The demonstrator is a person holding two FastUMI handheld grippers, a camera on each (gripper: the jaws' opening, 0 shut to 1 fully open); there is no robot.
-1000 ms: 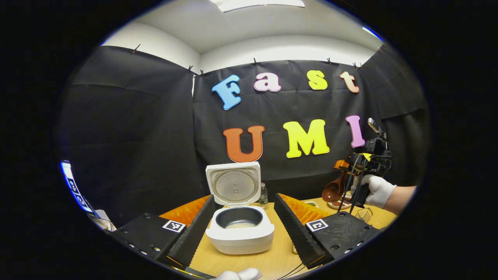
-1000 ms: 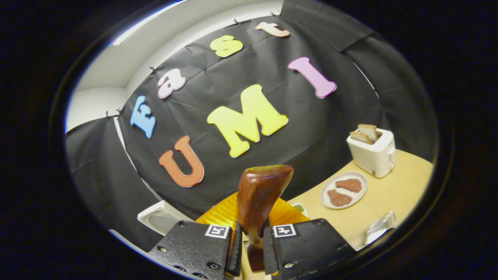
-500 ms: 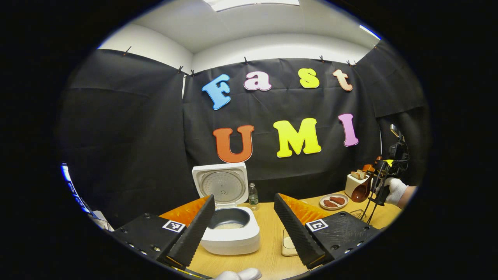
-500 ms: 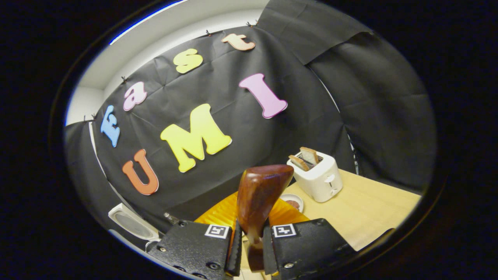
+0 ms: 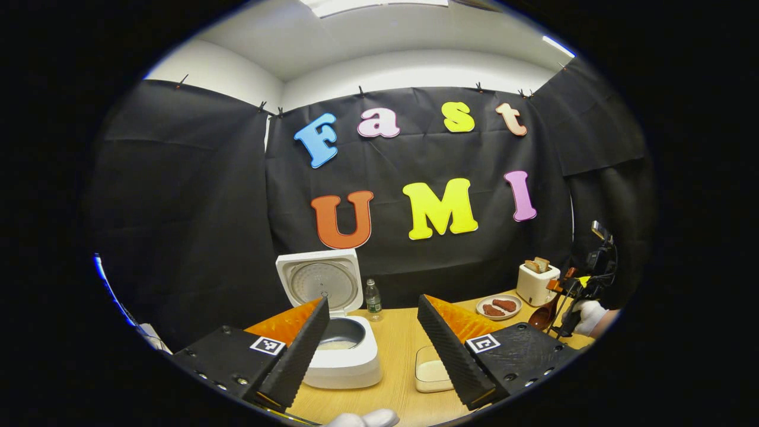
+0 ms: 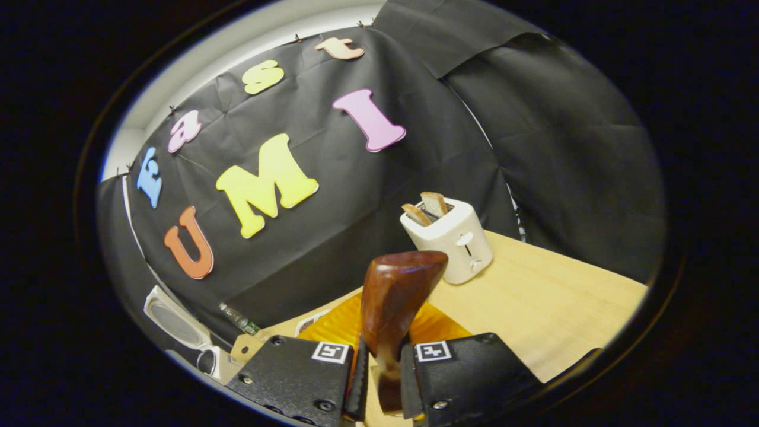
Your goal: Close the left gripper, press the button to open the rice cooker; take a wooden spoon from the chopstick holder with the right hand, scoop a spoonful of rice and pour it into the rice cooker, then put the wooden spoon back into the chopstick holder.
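The white rice cooker [image 5: 350,362] stands open on the wooden table, its lid [image 5: 320,281] upright and some rice in the dark pot. My left gripper [image 5: 373,350] hovers in front of it, open, with nothing between its fingers. A clear box of rice [image 5: 431,375] lies just right of the cooker. Far to the right, my right gripper [image 5: 578,296], held by a gloved hand, is low over the table. It is shut on the brown wooden spoon [image 5: 542,317]. In the right gripper view the spoon [image 6: 397,296] stands bowl-up between the fingers of the right gripper [image 6: 384,379].
A white toaster [image 5: 536,281] with bread and a plate [image 5: 501,305] of brown pieces sit at the back right. A small bottle [image 5: 372,296] stands behind the cooker. The toaster [image 6: 450,237] is ahead of the right gripper, with bare table [image 6: 551,308] to its right.
The right gripper has carried the spoon to the right and downward, away from the cooker. The left gripper has drifted back and right, so the cooker sits further left and smaller.
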